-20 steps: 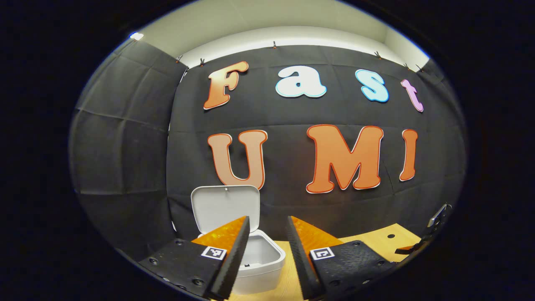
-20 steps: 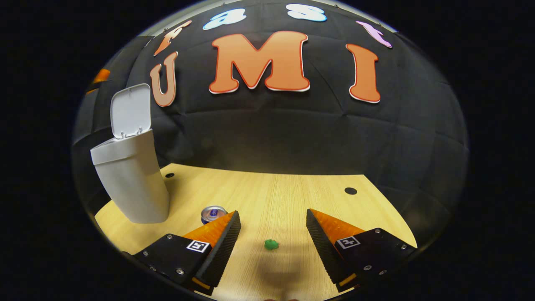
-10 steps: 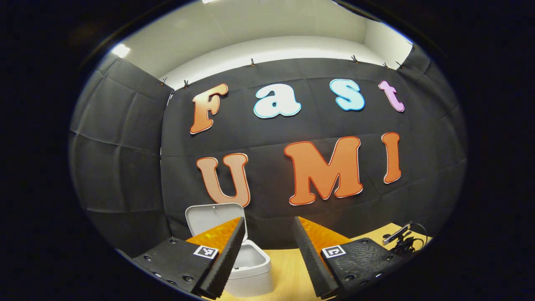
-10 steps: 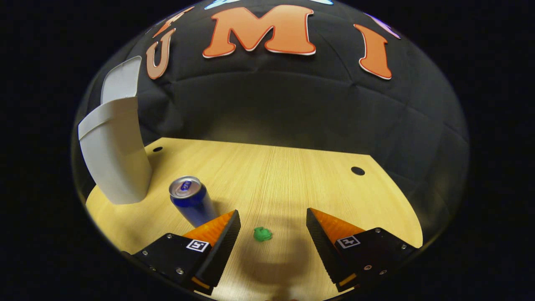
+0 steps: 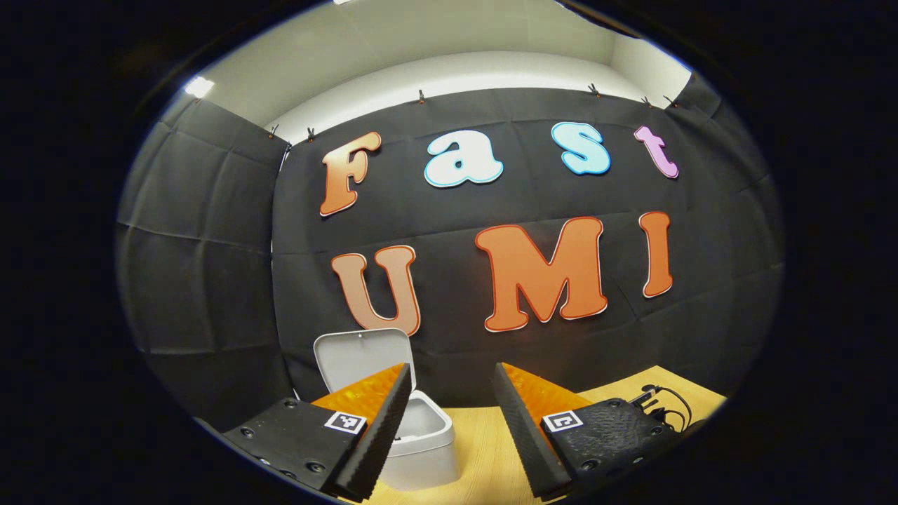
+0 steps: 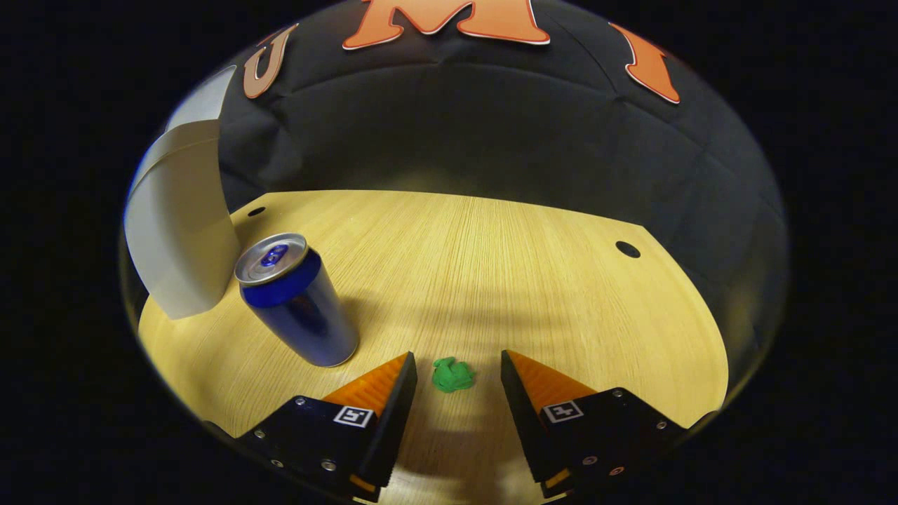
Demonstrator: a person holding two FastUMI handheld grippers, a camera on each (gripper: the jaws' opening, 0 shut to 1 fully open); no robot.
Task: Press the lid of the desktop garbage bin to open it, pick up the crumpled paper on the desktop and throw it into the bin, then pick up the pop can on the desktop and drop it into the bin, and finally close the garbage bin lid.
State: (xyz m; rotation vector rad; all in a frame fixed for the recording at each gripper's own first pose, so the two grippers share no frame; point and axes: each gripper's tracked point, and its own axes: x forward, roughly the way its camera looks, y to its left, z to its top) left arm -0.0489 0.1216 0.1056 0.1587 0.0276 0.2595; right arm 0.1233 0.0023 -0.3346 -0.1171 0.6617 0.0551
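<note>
Now lowered over the paper (image 6: 452, 374) beside the can (image 6: 295, 301), right gripper (image 6: 457, 372) narrowed but empty. Left gripper (image 5: 449, 382) open, empty. Bin (image 5: 421, 449) lid (image 5: 358, 358) up, so grasp next.

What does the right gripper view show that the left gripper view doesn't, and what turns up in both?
In the right gripper view: a blue pop can standing upright on the desktop, and a small green crumpled paper lying just ahead of the open right gripper. In the left gripper view: the open left gripper, the pale ceiling and a black cable at the desk's edge. Shared by both: the white garbage bin with its lid raised, the wooden desktop and the black cloth wall.
</note>
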